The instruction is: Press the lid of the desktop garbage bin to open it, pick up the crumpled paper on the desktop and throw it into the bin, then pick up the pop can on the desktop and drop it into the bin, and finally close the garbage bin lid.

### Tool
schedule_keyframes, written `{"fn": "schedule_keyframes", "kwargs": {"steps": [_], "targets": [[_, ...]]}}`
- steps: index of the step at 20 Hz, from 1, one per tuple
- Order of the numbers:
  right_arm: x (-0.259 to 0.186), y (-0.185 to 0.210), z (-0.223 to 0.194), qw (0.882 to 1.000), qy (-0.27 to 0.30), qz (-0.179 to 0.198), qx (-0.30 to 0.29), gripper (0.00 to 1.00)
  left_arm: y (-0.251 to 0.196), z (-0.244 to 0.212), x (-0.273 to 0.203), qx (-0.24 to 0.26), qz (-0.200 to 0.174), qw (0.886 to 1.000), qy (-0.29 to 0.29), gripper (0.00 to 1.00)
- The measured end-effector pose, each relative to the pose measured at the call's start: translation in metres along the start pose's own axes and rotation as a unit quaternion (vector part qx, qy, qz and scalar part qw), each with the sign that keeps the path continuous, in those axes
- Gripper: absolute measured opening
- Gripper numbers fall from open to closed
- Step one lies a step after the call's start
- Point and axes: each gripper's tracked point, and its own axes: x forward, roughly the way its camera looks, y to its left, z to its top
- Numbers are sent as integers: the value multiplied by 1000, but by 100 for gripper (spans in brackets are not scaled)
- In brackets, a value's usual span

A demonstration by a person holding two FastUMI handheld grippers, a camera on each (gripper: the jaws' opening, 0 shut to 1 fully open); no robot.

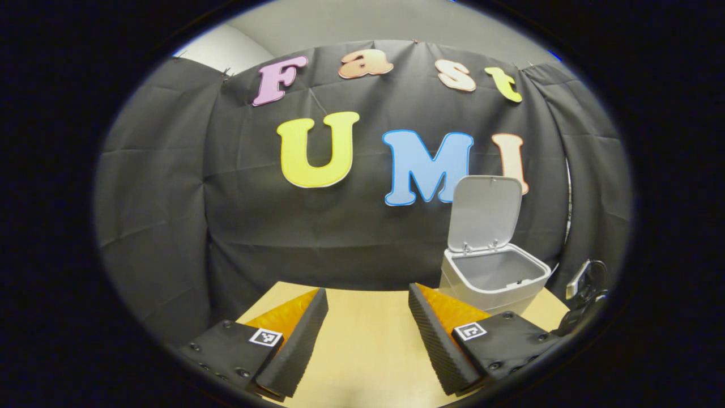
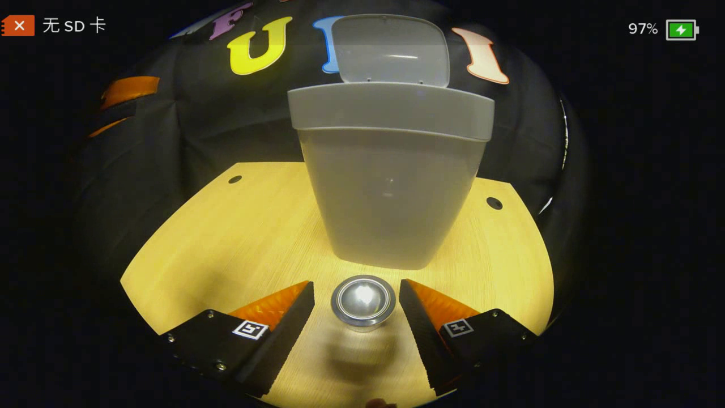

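Grey bin (image 2: 391,192) at frame centre in the right gripper view, lid (image 2: 391,51) up at top. Pop can (image 2: 363,302) lying low centre, just in front of the bin, between the spread fingers of the right gripper (image 2: 357,323), seemingly untouched. Likely the can step; crumpled paper nowhere seen. Next: close on the can, lift, carry over the rim. Left gripper (image 1: 368,334) spread, empty, above the wooden desktop (image 1: 362,328).
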Motion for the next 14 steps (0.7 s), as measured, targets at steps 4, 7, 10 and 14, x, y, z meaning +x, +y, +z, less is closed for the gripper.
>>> {"fn": "schedule_keyframes", "kwargs": {"steps": [4, 7, 10, 14], "targets": [[12, -2, -9, 1000, 18, -2, -6, 96, 13, -3, -4, -2, 15, 1000, 5, 88], [19, -5, -14, 1000, 29, -8, -7, 96, 22, -6, -7, -3, 24, 1000, 8, 95], [22, -6, -20, 999, 41, -11, -7, 95, 31, -4, -13, -4, 31, 999, 10, 88], [22, -7, -18, 999, 39, -15, -8, 84, 34, -7, -13, -9, 32, 999, 12, 88]]}}
